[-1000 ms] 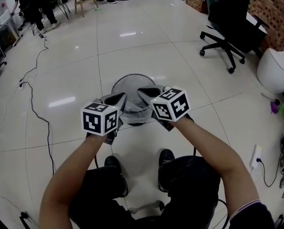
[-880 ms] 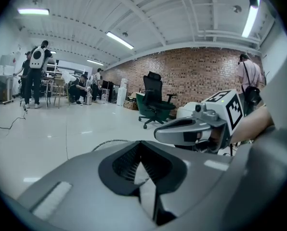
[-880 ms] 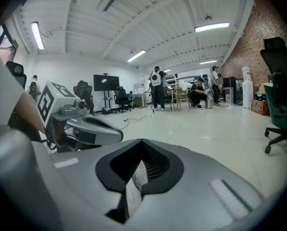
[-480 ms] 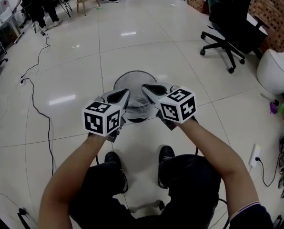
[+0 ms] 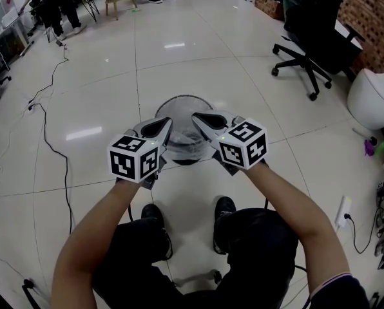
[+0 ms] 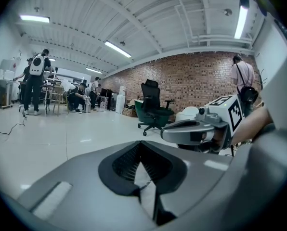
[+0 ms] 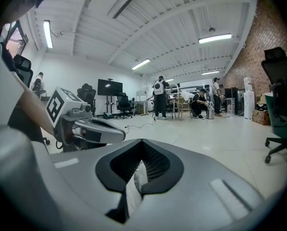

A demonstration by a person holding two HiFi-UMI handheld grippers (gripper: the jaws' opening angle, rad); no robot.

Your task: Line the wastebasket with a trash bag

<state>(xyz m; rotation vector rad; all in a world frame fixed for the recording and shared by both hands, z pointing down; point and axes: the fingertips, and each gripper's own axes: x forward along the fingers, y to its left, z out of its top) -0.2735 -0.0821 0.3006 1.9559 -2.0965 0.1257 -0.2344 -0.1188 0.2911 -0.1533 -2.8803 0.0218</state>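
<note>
Left gripper (image 5: 160, 127): you hold it above the near-left part of the wastebasket, pointing forward and slightly down. Its jaws are pressed together on a thin white fold of the trash bag, which shows pinched between the dark pads in the left gripper view.
Right gripper (image 5: 203, 120): you hold it beside the other, above the near-right part of the wastebasket. Its jaws are likewise closed on a strip of the white film that runs up between the pads.
Trash bag (image 5: 183, 144): pale, crumpled film that spans the gap between your two grippers and sags below them. From above it covers the near half of the wastebasket's mouth; whether it reaches inside cannot be told.
Wastebasket (image 5: 179, 100): round, dark wire mesh, upright on the floor just ahead of your feet. Its far rim shows beyond the gripper tips; the near rim is hidden by the bag and the grippers.
Gripper spacing: the tips stand apart, with only the bag between them, and each gripper appears close at the side in the other's view.
Shoes (image 5: 225, 208): black, flat on the floor, just behind the wastebasket.
Floor (image 5: 198, 50): glossy white tiles reflecting the ceiling lamps.
Cable (image 5: 53, 156): black, trailing across the floor well to your left.
Office chair (image 5: 308, 44): black, on castors, well beyond the wastebasket on the right.
</note>
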